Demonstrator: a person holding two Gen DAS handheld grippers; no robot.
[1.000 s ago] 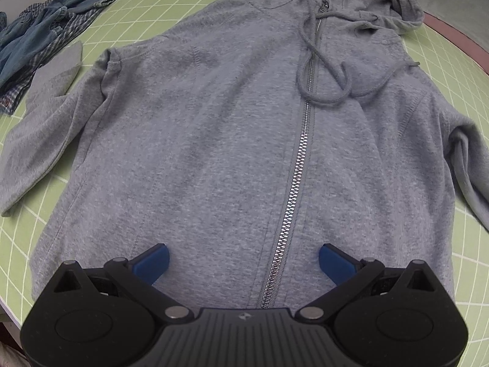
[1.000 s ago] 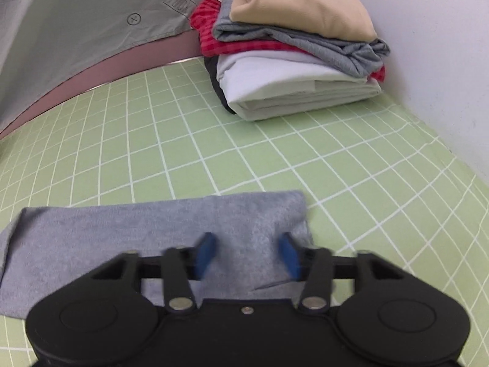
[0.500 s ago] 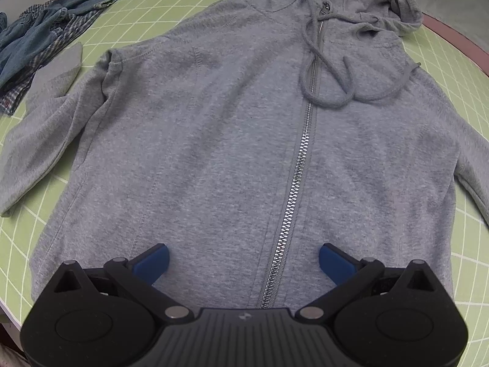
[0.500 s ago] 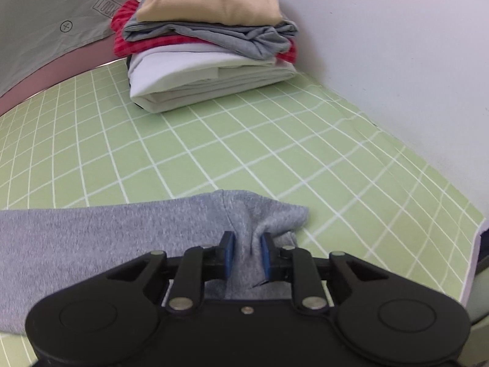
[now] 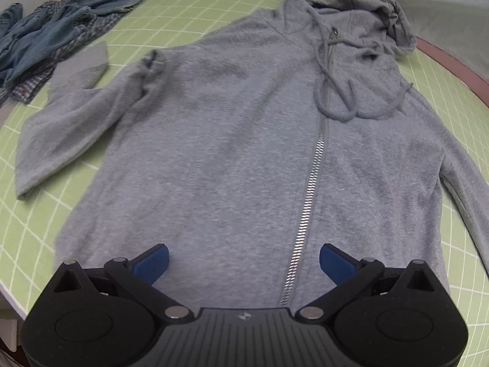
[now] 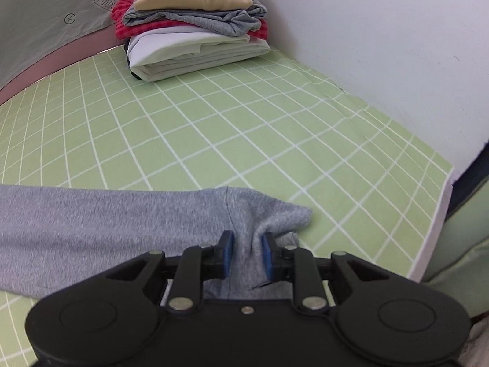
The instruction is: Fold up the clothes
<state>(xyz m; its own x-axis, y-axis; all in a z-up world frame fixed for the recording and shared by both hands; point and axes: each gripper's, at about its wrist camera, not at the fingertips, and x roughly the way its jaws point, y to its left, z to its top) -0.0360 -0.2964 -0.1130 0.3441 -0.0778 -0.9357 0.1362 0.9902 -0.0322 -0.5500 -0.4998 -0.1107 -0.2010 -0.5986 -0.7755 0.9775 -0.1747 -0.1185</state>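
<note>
Now the grey zip hoodie (image 5: 232,153) lies flat mid-worktop; the right gripper (image 6: 246,252) pinches its sleeve cuff (image 6: 269,217); the left gripper (image 5: 243,258) hangs wide open, empty; next, I think, fold that sleeve across.

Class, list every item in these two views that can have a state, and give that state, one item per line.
Hoodie: spread flat, front up, unfolded.
Zip: closed.
Hood cord: untied, loose on the chest.
Sleeve cuff: bunched between the pads.
Left hand-held gripper: open over the hem.
Right hand-held gripper: shut on the sleeve cuff.
Blue clothes: crumpled, unfolded.
Clothes pile: folded and stacked.
</note>
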